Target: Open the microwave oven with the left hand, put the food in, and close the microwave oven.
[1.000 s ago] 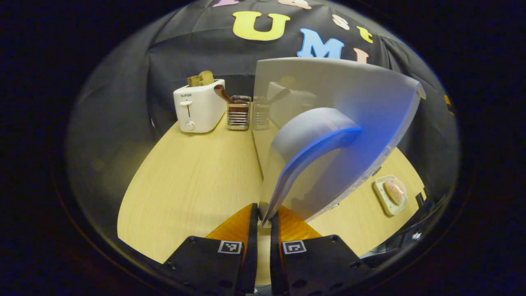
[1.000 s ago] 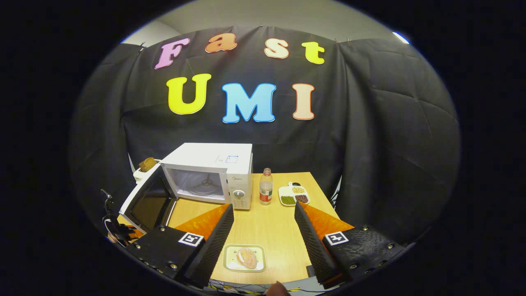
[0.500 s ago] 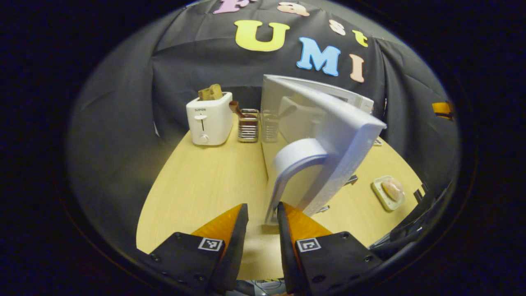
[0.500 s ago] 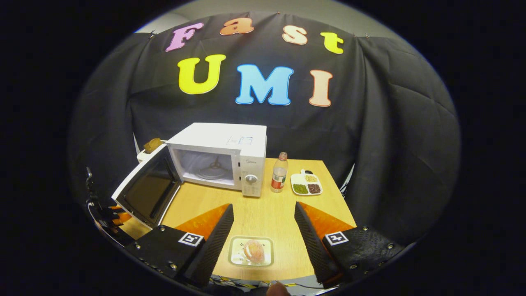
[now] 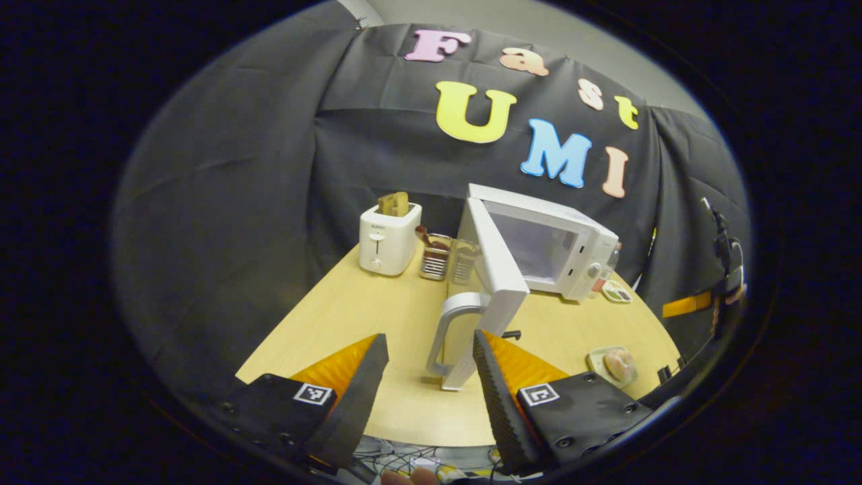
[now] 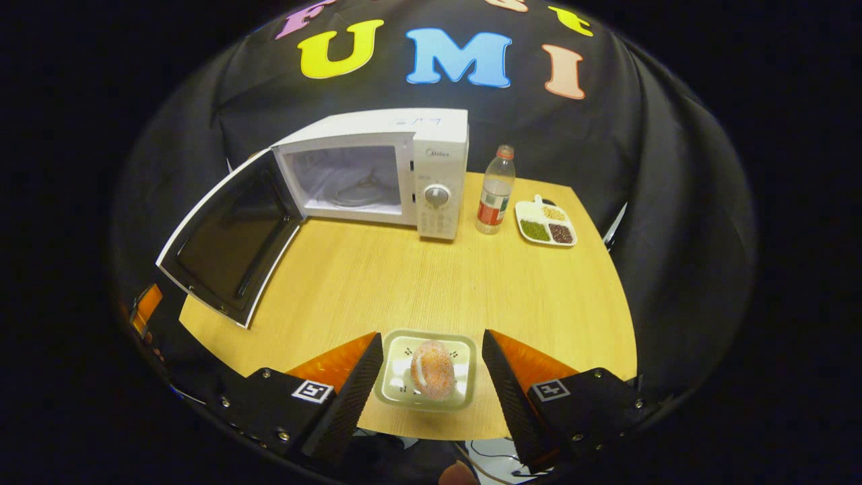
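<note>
Microwave oven (image 6: pixel 377 172) stood open ahead of right hand-held gripper (image 6: pixel 431 377), door (image 6: pixel 225 239) swung ahead-left | bread on tray (image 6: pixel 431 367) between its spread fingers, untouched | left hand-held gripper (image 5: pixel 427 377) spread, clear of door handle (image 5: pixel 448 333) | step: grasping food; next: pinch tray, carry into cavity.

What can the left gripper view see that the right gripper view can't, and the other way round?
Left gripper view alone: a white toaster with bread in it, a wire utensil rack, and the door's outer handle.

Right gripper view alone: the door's dark inner window, the control dial, and the turntable inside.

Both: the open microwave, the plate of food, the sectioned snack dish and the wooden table.
</note>
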`<state>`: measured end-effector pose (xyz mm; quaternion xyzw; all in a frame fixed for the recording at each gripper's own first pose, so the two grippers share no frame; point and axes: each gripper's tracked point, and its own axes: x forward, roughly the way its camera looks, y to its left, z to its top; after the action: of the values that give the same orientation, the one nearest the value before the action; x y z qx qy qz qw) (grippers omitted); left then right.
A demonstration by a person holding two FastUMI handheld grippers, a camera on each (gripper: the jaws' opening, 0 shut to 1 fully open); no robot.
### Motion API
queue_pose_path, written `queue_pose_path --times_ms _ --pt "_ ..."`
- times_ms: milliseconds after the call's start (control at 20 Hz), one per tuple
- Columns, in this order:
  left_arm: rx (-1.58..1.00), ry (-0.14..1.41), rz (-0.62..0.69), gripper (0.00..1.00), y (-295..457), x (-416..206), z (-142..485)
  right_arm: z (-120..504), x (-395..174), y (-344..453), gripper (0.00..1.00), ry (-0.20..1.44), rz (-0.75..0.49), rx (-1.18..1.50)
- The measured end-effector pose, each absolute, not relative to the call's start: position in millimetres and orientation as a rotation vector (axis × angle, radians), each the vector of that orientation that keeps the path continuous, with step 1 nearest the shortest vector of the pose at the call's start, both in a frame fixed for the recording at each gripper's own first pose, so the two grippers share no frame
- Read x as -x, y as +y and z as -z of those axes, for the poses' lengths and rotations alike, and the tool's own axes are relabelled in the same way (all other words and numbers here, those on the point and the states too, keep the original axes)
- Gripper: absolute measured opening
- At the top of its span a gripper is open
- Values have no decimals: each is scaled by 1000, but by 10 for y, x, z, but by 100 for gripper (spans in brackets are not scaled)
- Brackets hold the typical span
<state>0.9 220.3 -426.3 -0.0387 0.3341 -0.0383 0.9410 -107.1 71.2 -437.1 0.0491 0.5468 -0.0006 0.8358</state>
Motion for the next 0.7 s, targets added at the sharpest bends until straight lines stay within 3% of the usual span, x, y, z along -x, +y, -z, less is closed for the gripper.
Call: queue_pose_path --times_ms 100,150,700 --pt "85 714 44 91 2127 148 4282 4506 1107 703 92 1213 -25 -113" --pt "105 732 22 86 2072 229 4296 4592 1109 686 92 1228 -32 -114" --pt "174 760 -204 86 1319 918 3840 5655 1502 795 91 1463 -230 -23"
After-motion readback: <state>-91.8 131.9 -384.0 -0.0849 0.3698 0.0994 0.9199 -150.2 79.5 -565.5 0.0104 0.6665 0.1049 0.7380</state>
